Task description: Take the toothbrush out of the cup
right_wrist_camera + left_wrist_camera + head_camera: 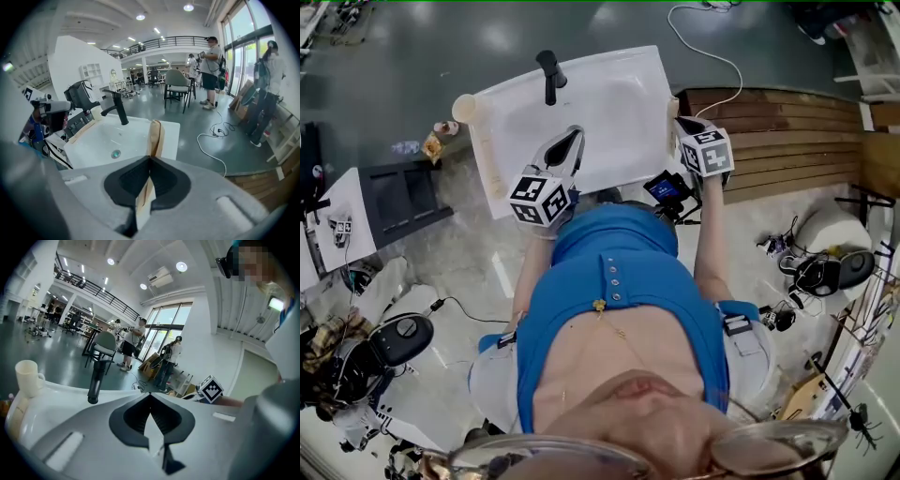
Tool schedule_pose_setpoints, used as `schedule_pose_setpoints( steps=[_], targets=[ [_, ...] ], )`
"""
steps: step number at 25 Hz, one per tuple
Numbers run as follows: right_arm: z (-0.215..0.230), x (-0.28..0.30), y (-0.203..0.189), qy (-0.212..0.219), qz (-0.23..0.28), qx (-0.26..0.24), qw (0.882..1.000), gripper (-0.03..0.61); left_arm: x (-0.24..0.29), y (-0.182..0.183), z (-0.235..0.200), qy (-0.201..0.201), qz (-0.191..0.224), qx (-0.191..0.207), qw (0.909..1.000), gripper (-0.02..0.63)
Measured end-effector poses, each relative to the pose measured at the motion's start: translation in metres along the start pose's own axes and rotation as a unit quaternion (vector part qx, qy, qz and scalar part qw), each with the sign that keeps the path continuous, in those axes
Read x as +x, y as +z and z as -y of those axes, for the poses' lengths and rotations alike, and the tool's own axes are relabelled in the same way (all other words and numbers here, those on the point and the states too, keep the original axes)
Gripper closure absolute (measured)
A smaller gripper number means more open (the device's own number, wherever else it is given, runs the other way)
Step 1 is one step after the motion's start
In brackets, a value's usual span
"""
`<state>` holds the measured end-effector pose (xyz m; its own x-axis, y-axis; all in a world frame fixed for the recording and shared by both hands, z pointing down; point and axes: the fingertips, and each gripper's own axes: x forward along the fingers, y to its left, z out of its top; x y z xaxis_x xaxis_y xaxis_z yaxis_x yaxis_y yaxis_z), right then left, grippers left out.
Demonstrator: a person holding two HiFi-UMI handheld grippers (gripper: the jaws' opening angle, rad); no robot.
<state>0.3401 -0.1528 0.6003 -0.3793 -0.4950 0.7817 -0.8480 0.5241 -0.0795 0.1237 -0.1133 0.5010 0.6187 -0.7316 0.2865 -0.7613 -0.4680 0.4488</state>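
**Right gripper view: jaws over sink**

Grey right gripper [150, 161]: black-padded jaw tips meet, nothing held. Beyond them, a white rectangular ceramic sink [101, 140] with an upright black metal faucet [120, 110]. A tan tape strip [155, 136] lies along the sink's right rim. A white cable [213, 140] lies on the grey floor.

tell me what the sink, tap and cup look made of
Sink: glossy white, probably ceramic, going by the soft highlights on its smooth basin.
Tap: matte black, likely coated metal; it shows almost no glare.
Cup: opaque cream with a handle, plastic or ceramic; the look leaves it open.
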Motion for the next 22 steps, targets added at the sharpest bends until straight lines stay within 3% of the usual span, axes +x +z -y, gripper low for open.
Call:
schedule_pose_setpoints(
  steps=[22],
  targets=[
    [0.021, 0.067, -0.019, 0.021, -0.025, 0.048, 0.998, 0.575, -0.016, 0.004, -0.014, 0.04, 0.015, -0.012, 0.999, 0.612]
  ],
)
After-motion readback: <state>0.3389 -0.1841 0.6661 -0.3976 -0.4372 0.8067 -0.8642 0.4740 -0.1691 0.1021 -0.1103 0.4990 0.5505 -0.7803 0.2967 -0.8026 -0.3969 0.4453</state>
